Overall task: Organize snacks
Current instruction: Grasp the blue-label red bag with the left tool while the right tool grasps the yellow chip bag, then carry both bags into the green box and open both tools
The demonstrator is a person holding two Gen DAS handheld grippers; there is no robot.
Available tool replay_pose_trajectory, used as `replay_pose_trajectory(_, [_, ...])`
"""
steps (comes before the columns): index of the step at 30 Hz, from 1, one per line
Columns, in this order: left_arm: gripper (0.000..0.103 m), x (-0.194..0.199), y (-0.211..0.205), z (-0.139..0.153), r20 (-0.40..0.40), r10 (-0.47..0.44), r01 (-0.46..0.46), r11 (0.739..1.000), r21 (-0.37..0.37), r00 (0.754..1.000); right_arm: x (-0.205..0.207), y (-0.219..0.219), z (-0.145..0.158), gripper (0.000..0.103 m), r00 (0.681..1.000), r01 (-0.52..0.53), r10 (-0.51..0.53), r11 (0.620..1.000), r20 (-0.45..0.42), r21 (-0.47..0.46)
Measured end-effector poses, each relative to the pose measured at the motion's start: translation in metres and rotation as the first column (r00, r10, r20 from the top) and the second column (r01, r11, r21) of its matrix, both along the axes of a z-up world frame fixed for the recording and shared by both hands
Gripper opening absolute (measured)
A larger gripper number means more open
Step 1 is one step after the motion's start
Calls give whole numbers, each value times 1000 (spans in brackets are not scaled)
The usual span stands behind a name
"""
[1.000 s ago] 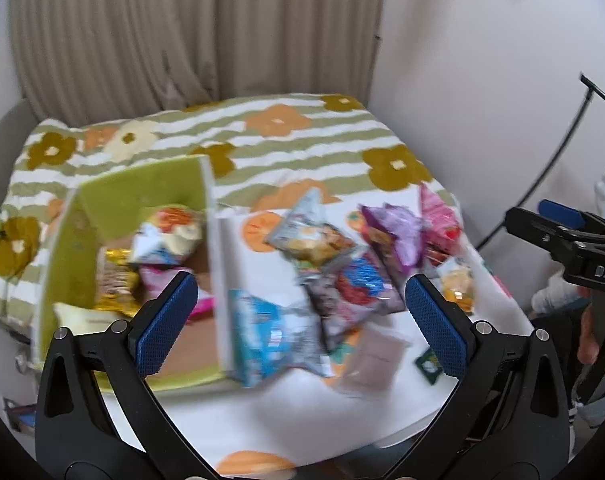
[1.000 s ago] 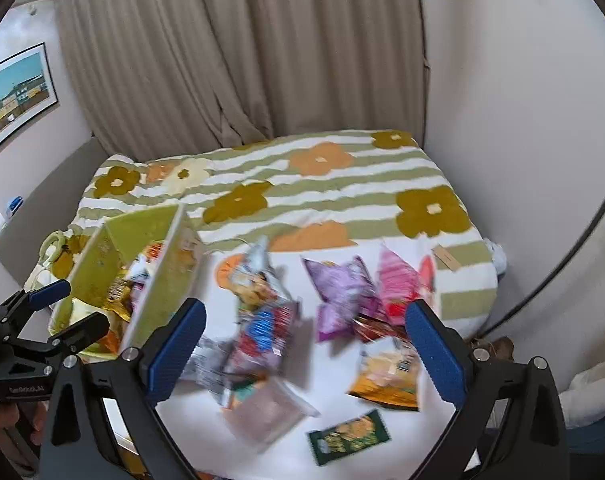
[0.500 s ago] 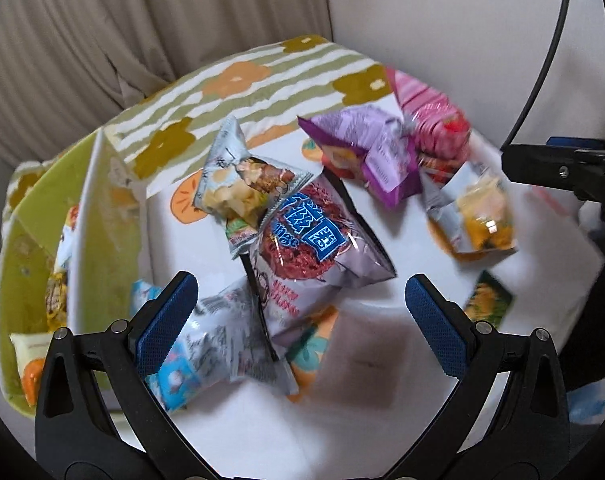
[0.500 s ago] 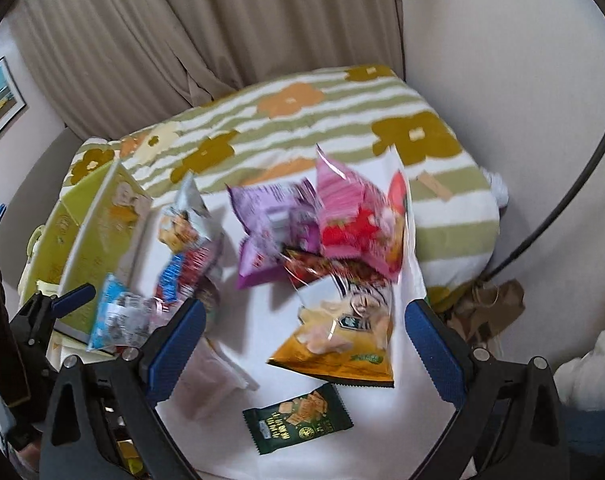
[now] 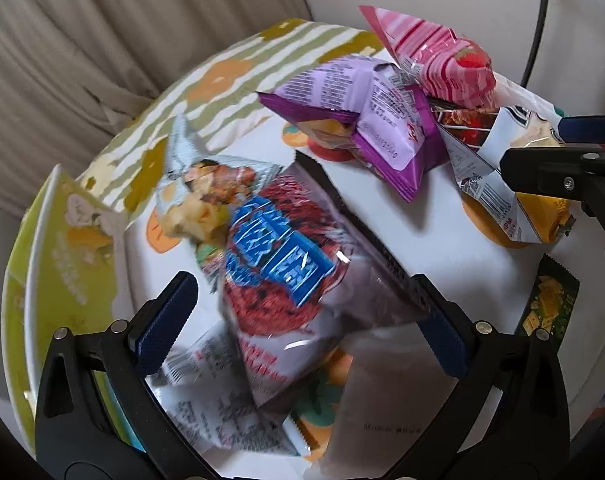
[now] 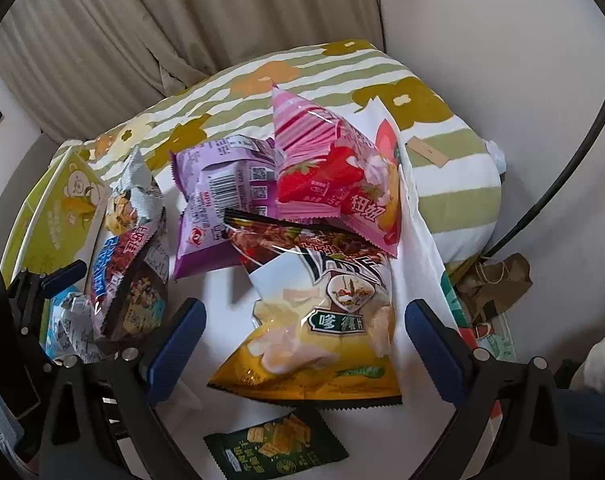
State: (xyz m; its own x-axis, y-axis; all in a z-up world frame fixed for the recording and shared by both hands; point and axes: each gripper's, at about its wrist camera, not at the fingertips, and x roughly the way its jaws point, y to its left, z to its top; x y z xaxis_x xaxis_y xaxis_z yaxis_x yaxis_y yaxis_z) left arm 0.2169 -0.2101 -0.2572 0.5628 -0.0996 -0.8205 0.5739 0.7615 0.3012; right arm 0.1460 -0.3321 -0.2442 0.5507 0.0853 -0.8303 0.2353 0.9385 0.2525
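Note:
Snack bags lie in a heap on a white cloth (image 6: 222, 308). My left gripper (image 5: 302, 322) is open and hangs low over a silver bag with a red and blue label (image 5: 282, 256), one finger on each side of it. My right gripper (image 6: 306, 340) is open too, straddling a yellow chip bag (image 6: 322, 344). Behind that bag lie a dark red bag (image 6: 302, 240), a pink strawberry bag (image 6: 326, 168) and a purple bag (image 6: 218, 208). At the left stands a green box (image 5: 54, 264). The left gripper (image 6: 42, 280) shows at the edge of the right wrist view.
A small dark green cracker packet (image 6: 274, 444) lies at the near edge of the cloth. A grey snack bag (image 5: 206, 192) leans beside the box. A striped flowered bedspread (image 6: 342, 80) lies behind, curtains beyond. A brown paper bag (image 6: 494, 284) sits on the floor, right.
Both grippers have moved forward and down toward the heap. The left one now straddles the red and blue bag, the right one the yellow bag. Both stayed open.

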Motion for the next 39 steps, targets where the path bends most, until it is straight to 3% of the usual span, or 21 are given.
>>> replay_pose_trajectory(3, [100,5,-5,-4,-6,-13,13,1000,8,1000,3,-2,-5,99,1000,14,-14,1000,-12,7])
replay_pose_trajectory(6, [79,7,-9,-8,-10,-19,20,999,34,1000,7,-3,-9,99,1000,21,-21,1000,-19,9])
replay_pose_trajectory(12, [71,11,-7,-9,-25,-44,45,999,28,999,12,-3,-18,99,999,27,-26,1000,-46,7])
replay_pose_trajectory(22, [68,22,0,-6,-62,-9,9,1000,-2,998,21,2,-28,98,996,2,-6,999,-90,-45])
replay_pose_trajectory(28, [67,23,7,3,-72,24,-27,999,-44,997,20,7,-31,91,995,-15,6,996,-97,-93])
replay_pose_trajectory(35, [67,16,10,17,-60,52,-56,997,-62,997,17,17,-29,65,993,-69,55,989,-105,-133])
replay_pose_trajectory(39, [67,10,14,26,-50,77,-81,993,-81,996,10,21,-23,64,992,-93,81,987,-95,-130])
